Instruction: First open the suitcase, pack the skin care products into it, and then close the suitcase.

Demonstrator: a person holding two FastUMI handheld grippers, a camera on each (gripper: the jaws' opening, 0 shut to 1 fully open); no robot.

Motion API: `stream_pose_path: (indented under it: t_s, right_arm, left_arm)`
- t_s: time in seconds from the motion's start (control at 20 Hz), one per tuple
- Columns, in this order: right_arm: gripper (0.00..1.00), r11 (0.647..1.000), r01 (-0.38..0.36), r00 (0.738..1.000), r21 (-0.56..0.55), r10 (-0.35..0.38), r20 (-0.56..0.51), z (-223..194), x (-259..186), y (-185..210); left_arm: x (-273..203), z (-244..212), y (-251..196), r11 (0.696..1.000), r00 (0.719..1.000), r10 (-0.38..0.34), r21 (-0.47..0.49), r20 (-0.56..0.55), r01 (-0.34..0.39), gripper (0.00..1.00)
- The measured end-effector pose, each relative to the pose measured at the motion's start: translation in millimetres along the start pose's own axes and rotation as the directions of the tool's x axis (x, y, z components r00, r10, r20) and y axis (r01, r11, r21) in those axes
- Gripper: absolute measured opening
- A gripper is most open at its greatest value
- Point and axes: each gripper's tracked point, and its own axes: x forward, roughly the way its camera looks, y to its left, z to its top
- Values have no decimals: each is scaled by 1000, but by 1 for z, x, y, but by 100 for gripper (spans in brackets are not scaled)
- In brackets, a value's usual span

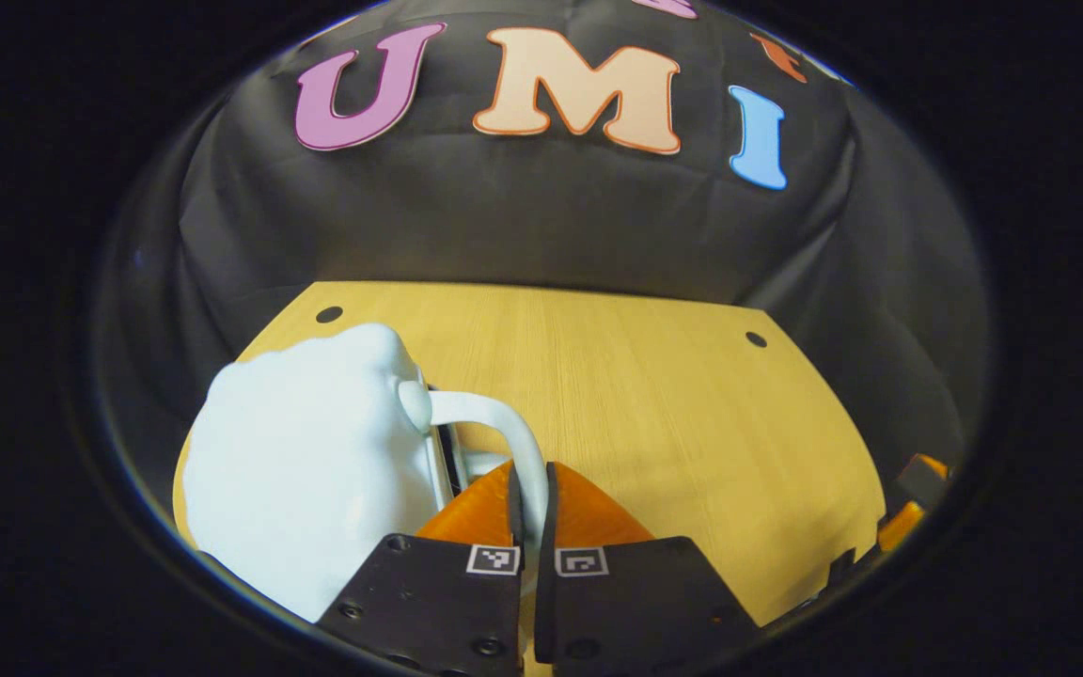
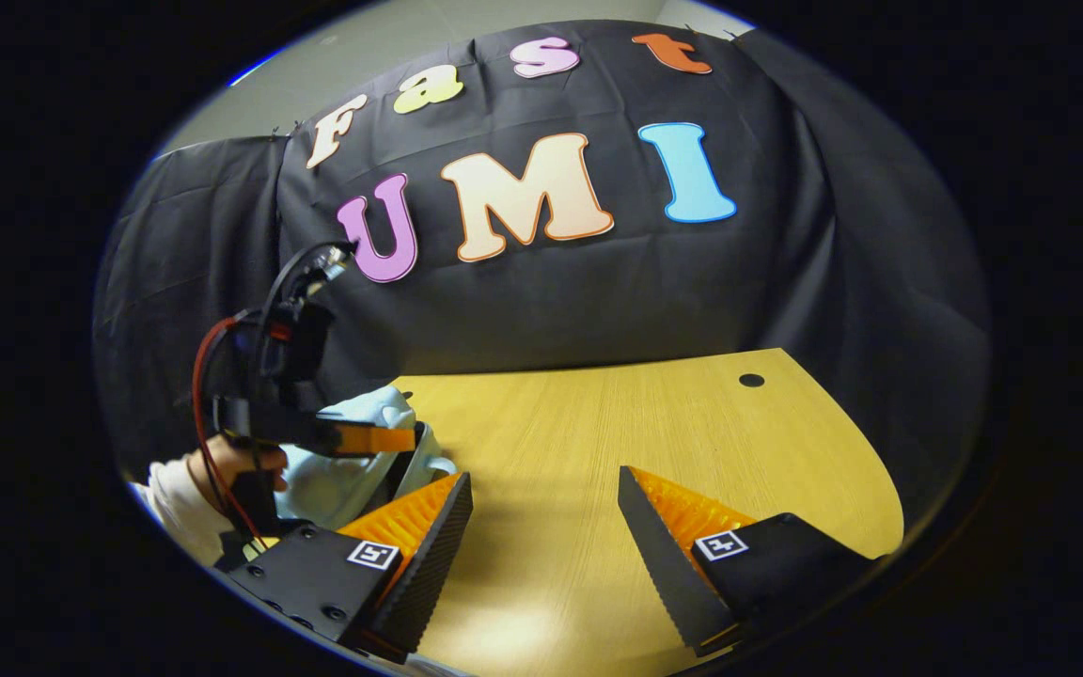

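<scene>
The left tool [image 1: 532, 508] is clamped tight on the thin white curved handle [image 1: 504, 428] of the pale blue hard-shell suitcase [image 1: 306, 470], which stands just left of it, likely to steady or lift it. The right tool [image 2: 546, 527] hovers spread wide above the yellow wooden surface [image 2: 617, 423], holding nothing, ready to help.

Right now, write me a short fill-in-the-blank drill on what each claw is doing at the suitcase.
1. The left claw is shut on the suitcase's pale ____.
2. The right claw hangs over the wooden table with its fingers ____.
3. The suitcase is light ____ in colour.
4. In the right gripper view, a ____ grips the left claw's body.

Missing words: handle; open; blue; hand
</scene>
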Motion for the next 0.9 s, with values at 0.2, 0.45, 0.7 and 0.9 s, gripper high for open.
stream_pose_path:
  t_s: [0.2, 0.45, 0.7, 0.9]
  right_arm:
    - [98, 1000, 0, 1000, -2, 0, 5, 2, -4, -6]
    - [98, 1000, 0, 999, -7, 0, 42, 20, -11, -10]
    - [98, 1000, 22, 993, -3, -21, 119, 49, -27, -16]
    - [98, 1000, 25, 985, 13, -27, 172, 62, -39, -12]
  left_arm:
    - [14, -23, -7, 998, 1000, 27, 61, -7, -26, 6]
    - [3, -18, -30, 998, 1000, -3, 62, 26, 2, 57]
    - [-57, 31, -37, 1000, 981, -13, 6, 192, 12, 94]
    - [-114, 63, -34, 999, 946, -7, -49, 324, 24, 95]
